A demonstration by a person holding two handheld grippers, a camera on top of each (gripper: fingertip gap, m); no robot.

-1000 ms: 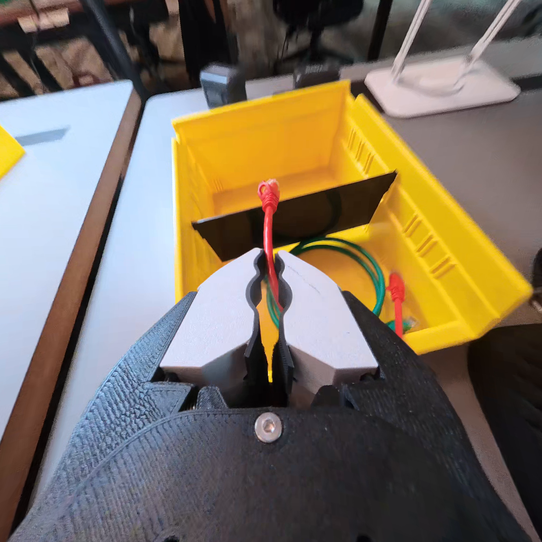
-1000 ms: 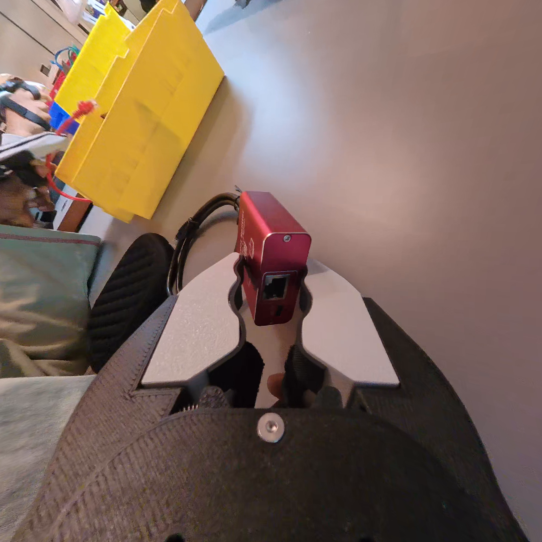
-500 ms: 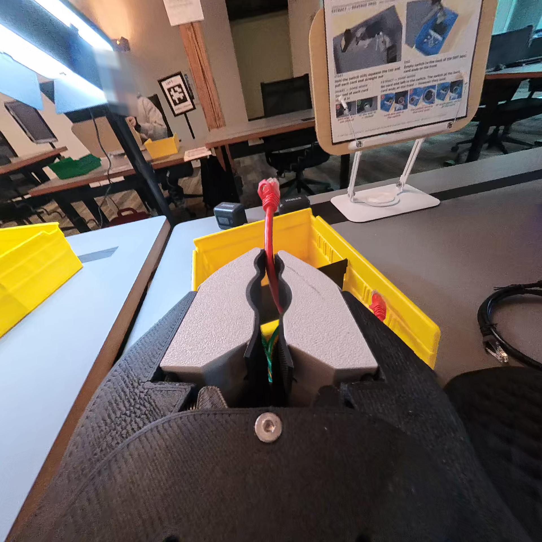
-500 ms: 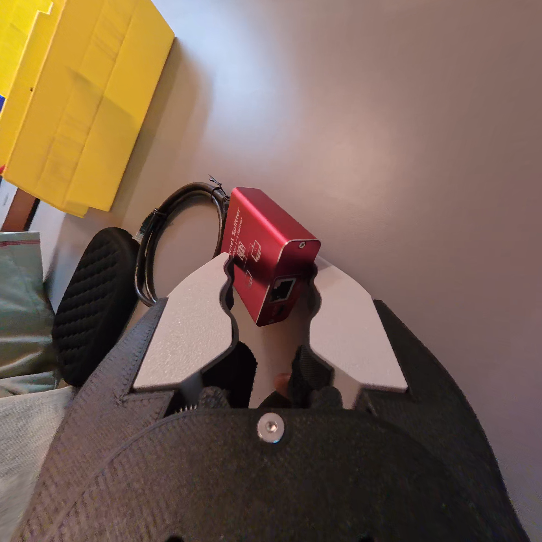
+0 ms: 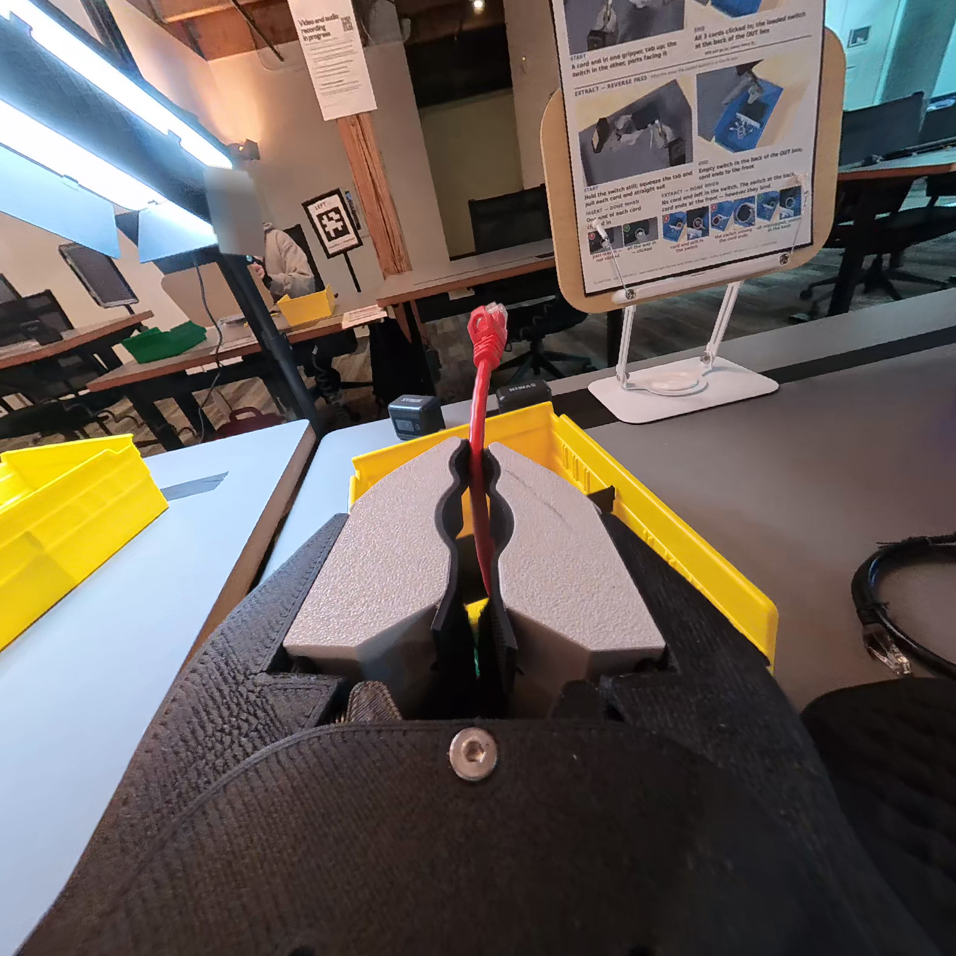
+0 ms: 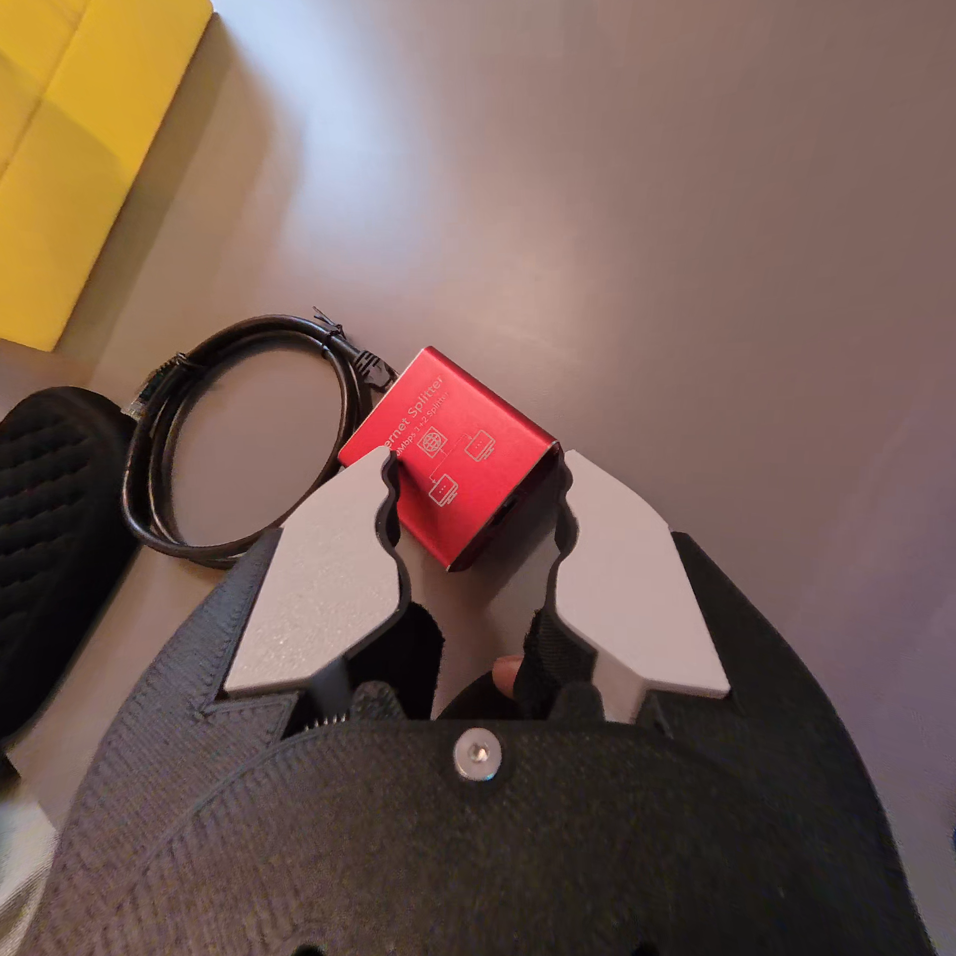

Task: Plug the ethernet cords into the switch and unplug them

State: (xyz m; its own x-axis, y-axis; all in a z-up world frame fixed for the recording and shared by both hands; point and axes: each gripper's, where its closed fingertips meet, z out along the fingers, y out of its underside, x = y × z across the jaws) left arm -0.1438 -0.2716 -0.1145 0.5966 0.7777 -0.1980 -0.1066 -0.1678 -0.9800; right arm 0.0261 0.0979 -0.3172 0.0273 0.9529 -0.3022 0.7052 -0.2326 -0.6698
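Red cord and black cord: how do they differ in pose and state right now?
The red cord stands up, clamped in the shut left gripper over the yellow bin; the black cord lies coiled and tied on the table, untouched. Red's plug is in the air; black's rest on the table. Neither is plugged in.

- We see a yellow plastic bin [image 5: 667,522] on the dark grey desk [image 5: 807,439].
- We see a second yellow plastic bin [image 5: 67,512] on the neighbouring pale desk [image 5: 129,646].
- A printed instruction board on a white stand [image 5: 688,155] rises behind.
- Two small dark boxes [image 5: 414,416] sit just beyond the bin.
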